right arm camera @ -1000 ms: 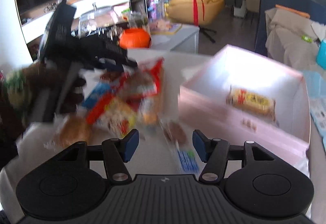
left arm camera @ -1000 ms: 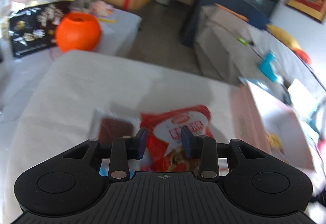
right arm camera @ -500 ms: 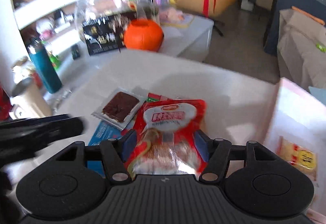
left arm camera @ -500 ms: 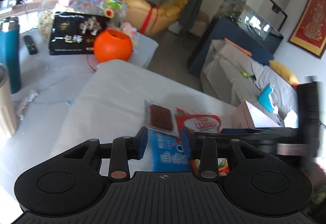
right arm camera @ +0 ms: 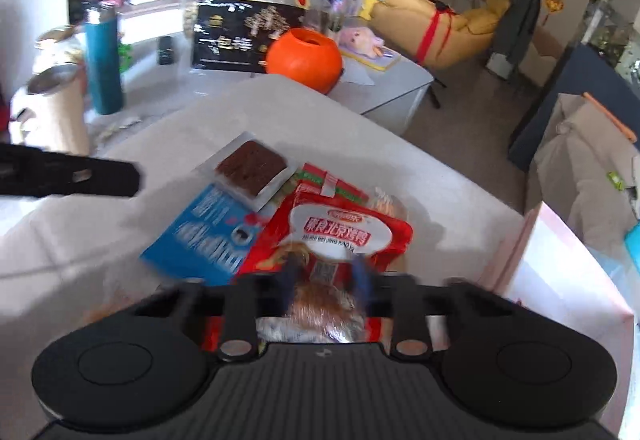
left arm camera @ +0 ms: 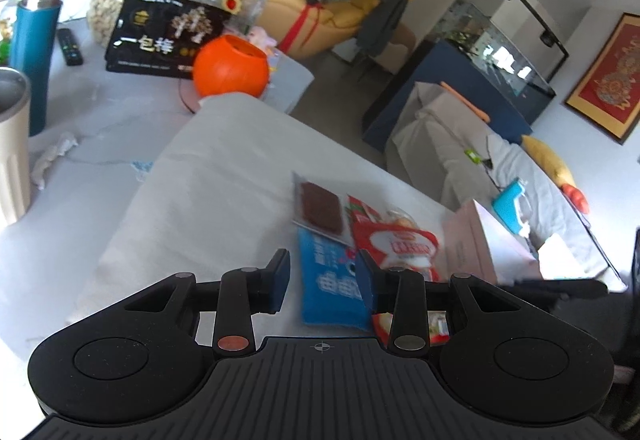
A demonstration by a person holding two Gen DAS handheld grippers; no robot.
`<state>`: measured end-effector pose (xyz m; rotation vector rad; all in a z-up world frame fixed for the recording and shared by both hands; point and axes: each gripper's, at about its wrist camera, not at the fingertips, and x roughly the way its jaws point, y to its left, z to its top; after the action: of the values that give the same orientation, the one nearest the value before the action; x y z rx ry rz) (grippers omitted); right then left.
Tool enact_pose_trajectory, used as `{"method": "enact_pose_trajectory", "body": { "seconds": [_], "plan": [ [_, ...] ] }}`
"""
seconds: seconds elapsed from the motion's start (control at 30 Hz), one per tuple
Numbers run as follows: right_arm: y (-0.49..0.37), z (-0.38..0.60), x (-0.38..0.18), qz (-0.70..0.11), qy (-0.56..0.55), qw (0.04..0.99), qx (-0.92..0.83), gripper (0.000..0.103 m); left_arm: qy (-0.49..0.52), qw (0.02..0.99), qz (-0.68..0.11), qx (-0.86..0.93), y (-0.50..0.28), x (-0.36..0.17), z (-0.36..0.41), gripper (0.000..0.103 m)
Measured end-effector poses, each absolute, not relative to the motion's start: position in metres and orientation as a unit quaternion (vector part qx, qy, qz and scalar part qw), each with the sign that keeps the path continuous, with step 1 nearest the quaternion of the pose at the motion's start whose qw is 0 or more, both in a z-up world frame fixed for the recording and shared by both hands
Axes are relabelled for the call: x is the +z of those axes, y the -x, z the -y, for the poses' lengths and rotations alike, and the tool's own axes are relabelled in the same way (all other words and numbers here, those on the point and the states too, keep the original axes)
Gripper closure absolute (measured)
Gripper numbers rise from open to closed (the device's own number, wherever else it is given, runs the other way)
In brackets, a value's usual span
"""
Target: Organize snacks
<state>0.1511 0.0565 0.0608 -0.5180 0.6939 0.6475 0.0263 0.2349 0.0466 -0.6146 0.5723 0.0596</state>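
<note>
The fingers of the right gripper (right arm camera: 326, 282) are drawn close on the near end of a red foil snack packet (right arm camera: 338, 236), though blur hides actual contact. The left gripper (left arm camera: 322, 282) hangs parted and empty over a blue flat snack packet (left arm camera: 330, 280). Both packets lie on the white-clothed bench (left arm camera: 224, 176), beside a pink cardboard box (right arm camera: 568, 280).

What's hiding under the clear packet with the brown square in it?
The clear packet lies on a corner of the blue packet and an edge of the red-and-green packet. Anything else beneath it is covered.
</note>
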Motion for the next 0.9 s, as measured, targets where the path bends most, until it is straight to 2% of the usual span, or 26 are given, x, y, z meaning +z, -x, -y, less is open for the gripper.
{"method": "enact_pose_trajectory", "body": {
  "seconds": [0.13, 0.3, 0.33, 0.4, 0.43, 0.47, 0.6, 0.77, 0.9],
  "plan": [
    [-0.139, -0.02, 0.059, -0.361, 0.222, 0.848, 0.319, 0.103, 0.284, 0.912, -0.297, 0.003, -0.036, 0.046, -0.22, 0.063],
    [-0.124, 0.022, 0.061, -0.354, 0.179, 0.859, 0.323, 0.1, 0.24, 0.914, -0.326, -0.034, -0.077, 0.048, -0.193, 0.063],
    [-0.123, 0.028, 0.062, -0.353, 0.169, 0.863, 0.32, 0.096, 0.233, 0.914, -0.33, -0.032, -0.089, 0.049, -0.191, 0.063],
    [-0.121, 0.038, 0.064, -0.348, 0.155, 0.871, 0.311, 0.079, 0.224, 0.913, -0.339, -0.024, -0.115, 0.048, -0.187, 0.063],
    [-0.12, 0.044, 0.065, -0.343, 0.146, 0.876, 0.305, 0.066, 0.222, 0.911, -0.347, -0.014, -0.127, 0.046, -0.187, 0.063],
    [-0.119, 0.05, 0.065, -0.34, 0.139, 0.881, 0.3, 0.06, 0.219, 0.908, -0.357, 0.001, -0.14, 0.043, -0.189, 0.063],
    [-0.115, 0.075, 0.059, -0.339, 0.111, 0.888, 0.29, 0.058, 0.21, 0.907, -0.365, 0.0, -0.155, 0.038, -0.184, 0.064],
    [-0.117, 0.104, 0.044, -0.35, 0.092, 0.893, 0.266, 0.056, 0.122, 0.911, -0.386, -0.081, -0.136, 0.044, -0.144, 0.064],
    [-0.119, 0.115, 0.039, -0.365, 0.053, 0.89, 0.27, 0.056, 0.203, 0.869, -0.43, -0.134, -0.115, 0.035, -0.137, 0.062]
  ]
}}
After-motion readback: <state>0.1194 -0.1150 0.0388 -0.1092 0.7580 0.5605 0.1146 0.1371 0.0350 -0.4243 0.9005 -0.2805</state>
